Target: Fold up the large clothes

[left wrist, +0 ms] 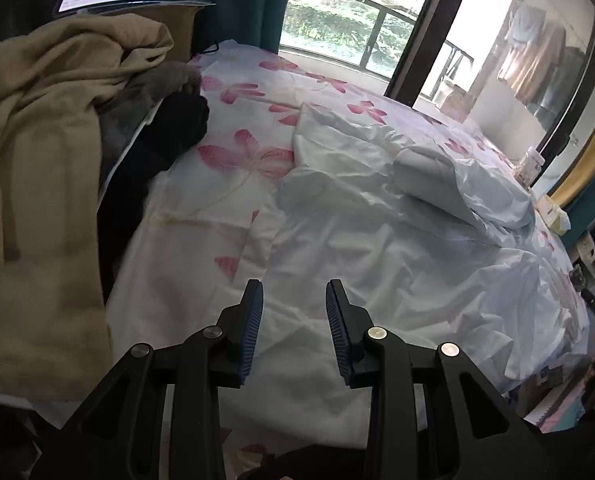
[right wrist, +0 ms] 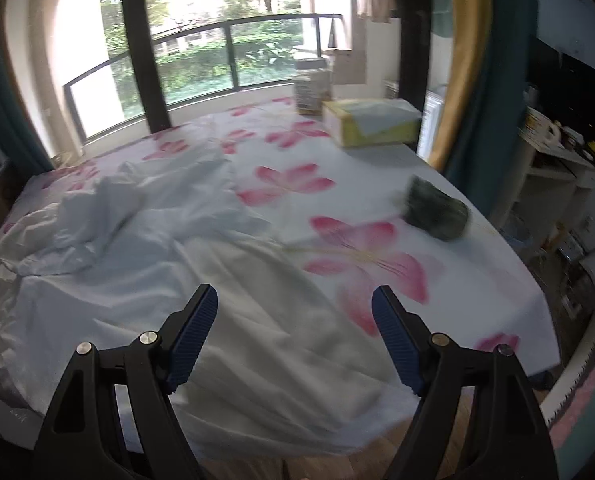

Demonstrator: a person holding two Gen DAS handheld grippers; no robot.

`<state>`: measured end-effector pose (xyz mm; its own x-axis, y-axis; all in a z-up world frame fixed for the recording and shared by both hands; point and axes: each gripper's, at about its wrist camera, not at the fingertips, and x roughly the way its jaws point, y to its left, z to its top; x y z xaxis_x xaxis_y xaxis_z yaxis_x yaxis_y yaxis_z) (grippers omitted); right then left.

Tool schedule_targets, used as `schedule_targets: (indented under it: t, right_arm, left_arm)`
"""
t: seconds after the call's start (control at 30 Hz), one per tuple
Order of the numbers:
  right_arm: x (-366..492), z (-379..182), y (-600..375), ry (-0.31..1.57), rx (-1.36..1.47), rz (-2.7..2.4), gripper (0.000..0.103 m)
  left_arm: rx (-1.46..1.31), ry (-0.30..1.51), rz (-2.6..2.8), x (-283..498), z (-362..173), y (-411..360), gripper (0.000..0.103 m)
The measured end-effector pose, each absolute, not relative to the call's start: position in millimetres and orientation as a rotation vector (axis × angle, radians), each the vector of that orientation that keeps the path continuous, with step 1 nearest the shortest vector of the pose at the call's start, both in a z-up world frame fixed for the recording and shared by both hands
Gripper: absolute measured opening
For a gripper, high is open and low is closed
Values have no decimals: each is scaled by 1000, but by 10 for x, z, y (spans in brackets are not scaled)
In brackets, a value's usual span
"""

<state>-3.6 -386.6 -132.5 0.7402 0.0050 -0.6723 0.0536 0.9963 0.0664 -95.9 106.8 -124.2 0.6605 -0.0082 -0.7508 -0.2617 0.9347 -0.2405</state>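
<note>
A bed (right wrist: 477, 240) under a flower-print sheet fills the room in front of a balcony window (right wrist: 217, 52). The left gripper (left wrist: 294, 292) hangs over the bed with its jaws partly apart and nothing between them; the right gripper (right wrist: 295, 300) has its jaws wide and empty. A crumpled white garment (left wrist: 377, 220) lies spread across the bed beneath both. A beige garment (left wrist: 49, 120) is heaped at the bed's left edge, and a dark green bundle (right wrist: 437, 212) and a yellow box (right wrist: 371, 122) sit on its right side.
</note>
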Motion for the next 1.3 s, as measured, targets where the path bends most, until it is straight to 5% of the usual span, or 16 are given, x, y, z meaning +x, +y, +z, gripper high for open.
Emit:
schedule_targets:
  t: [1.03, 1.07, 1.13, 1.3]
  right_arm:
    - [-475, -1649, -4455, 788, 128, -55, 79]
    - [-486, -1662, -4420, 794, 113, -44, 77]
    - [-490, -1686, -4359, 803, 95, -24, 60]
    - [-501, -1674, -4210, 800, 56, 22, 7]
  left_arm:
    - [-213, 877, 187, -1217, -1386, 1190, 35]
    - [-197, 869, 187, -1223, -1377, 1168, 33]
    - [-160, 854, 183, -1239, -1348, 1113, 6]
    - [-103, 796, 178, -1311, -1204, 1022, 2]
